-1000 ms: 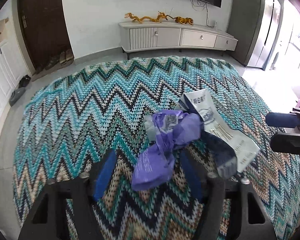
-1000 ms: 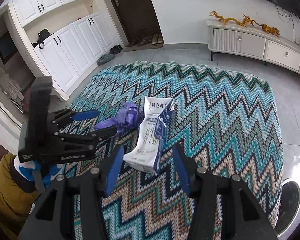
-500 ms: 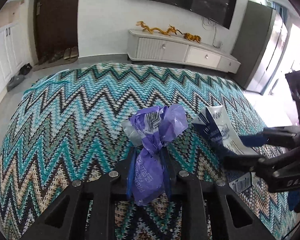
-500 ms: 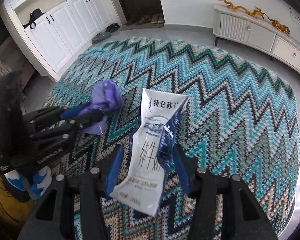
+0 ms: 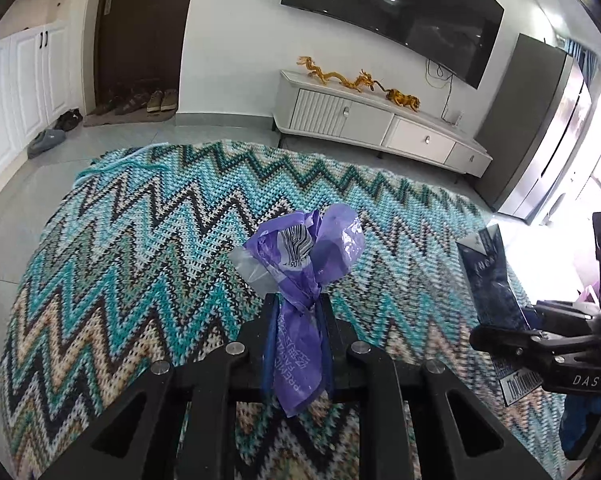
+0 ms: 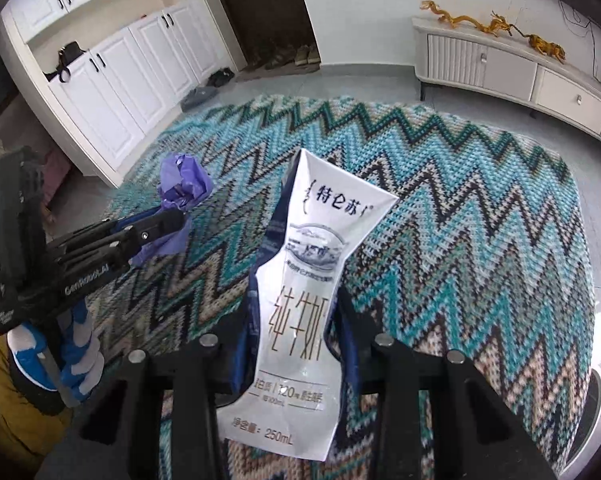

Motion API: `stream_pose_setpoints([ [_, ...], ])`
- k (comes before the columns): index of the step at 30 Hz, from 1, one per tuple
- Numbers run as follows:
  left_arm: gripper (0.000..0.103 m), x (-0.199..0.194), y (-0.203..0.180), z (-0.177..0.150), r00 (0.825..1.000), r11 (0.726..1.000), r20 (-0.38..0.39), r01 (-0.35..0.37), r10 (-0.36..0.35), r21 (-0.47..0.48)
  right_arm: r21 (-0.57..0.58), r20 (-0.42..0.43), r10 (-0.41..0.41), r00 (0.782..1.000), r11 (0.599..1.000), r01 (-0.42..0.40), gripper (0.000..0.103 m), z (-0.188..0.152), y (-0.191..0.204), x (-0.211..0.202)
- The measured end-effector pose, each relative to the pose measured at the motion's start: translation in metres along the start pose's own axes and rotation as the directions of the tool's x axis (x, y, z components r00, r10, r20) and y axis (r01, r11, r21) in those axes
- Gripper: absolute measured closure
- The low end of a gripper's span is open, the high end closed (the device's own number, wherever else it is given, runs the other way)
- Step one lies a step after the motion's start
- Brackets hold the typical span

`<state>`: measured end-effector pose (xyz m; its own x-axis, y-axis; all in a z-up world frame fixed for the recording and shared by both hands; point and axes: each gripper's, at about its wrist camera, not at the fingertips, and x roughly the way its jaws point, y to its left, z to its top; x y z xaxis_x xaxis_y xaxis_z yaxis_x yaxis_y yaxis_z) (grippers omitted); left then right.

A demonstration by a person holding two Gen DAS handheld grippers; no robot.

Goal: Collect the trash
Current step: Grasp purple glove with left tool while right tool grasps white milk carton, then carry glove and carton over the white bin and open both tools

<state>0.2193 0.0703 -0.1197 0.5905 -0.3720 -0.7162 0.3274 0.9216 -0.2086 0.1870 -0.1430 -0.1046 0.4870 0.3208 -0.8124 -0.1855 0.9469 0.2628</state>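
My left gripper is shut on a crumpled purple plastic wrapper and holds it up above the zigzag rug. My right gripper is shut on a flattened white and navy milk carton, lifted off the rug. In the right wrist view the left gripper with the purple wrapper is at the left. In the left wrist view the right gripper with the carton is at the right edge.
A white TV cabinet with gold dragon figures stands against the far wall under a TV. White cupboards line the left side. Shoes lie by the dark door. Grey tile floor surrounds the rug.
Both grippers closed on their items and lifted them off the rug. The left took the purple wrapper, the right took the milk carton, and they moved apart.
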Motion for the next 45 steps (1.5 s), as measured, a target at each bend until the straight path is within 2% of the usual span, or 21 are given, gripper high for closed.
stream_pose_setpoints([
  [7, 0.087, -0.047, -0.048, -0.007, 0.999, 0.993, 0.009, -0.039, 0.038, 0.112, 0.041, 0.086, 0.020, 0.996, 0.999, -0.023, 0.068, -0.033, -0.019, -0.062],
  [14, 0.087, -0.065, -0.124, -0.011, 0.999, 0.965, -0.024, -0.040, 0.048, 0.259, 0.134, 0.159, -0.027, 0.987, 0.991, 0.005, 0.068, -0.081, -0.068, -0.124],
  [19, 0.087, -0.066, -0.183, -0.017, 0.998, 0.936, -0.066, 0.013, 0.011, 0.351, 0.221, 0.197, -0.093, 0.976, 0.974, 0.048, 0.068, -0.116, -0.121, -0.163],
  [25, 0.087, -0.039, -0.267, -0.030, 0.985, 0.894, -0.159, 0.125, -0.061, 0.431, 0.354, 0.190, -0.195, 0.962, 0.928, 0.118, 0.068, -0.162, -0.194, -0.188],
  [31, 0.087, 0.005, -0.361, -0.044, 0.960, 0.838, -0.256, 0.231, -0.114, 0.494, 0.503, 0.143, -0.288, 0.947, 0.845, 0.181, 0.068, -0.207, -0.281, -0.191],
  [33, 0.087, 0.018, -0.388, -0.051, 0.951, 0.828, -0.281, 0.258, -0.127, 0.499, 0.536, 0.118, -0.301, 0.946, 0.821, 0.194, 0.068, -0.217, -0.307, -0.184],
  [38, 0.086, 0.059, -0.451, -0.061, 0.918, 0.819, -0.360, 0.330, -0.164, 0.469, 0.585, 0.060, -0.321, 0.945, 0.779, 0.227, 0.067, -0.230, -0.354, -0.162],
  [40, 0.086, 0.079, -0.472, -0.064, 0.899, 0.819, -0.398, 0.365, -0.186, 0.443, 0.600, 0.039, -0.328, 0.944, 0.763, 0.241, 0.067, -0.237, -0.371, -0.152],
  [42, 0.085, 0.097, -0.487, -0.067, 0.879, 0.817, -0.432, 0.396, -0.204, 0.420, 0.610, 0.018, -0.337, 0.941, 0.749, 0.257, 0.067, -0.241, -0.383, -0.144],
  [45, 0.082, 0.119, -0.504, -0.070, 0.856, 0.827, -0.458, 0.427, -0.239, 0.365, 0.615, -0.017, -0.339, 0.941, 0.738, 0.277, 0.066, -0.251, -0.402, -0.131],
])
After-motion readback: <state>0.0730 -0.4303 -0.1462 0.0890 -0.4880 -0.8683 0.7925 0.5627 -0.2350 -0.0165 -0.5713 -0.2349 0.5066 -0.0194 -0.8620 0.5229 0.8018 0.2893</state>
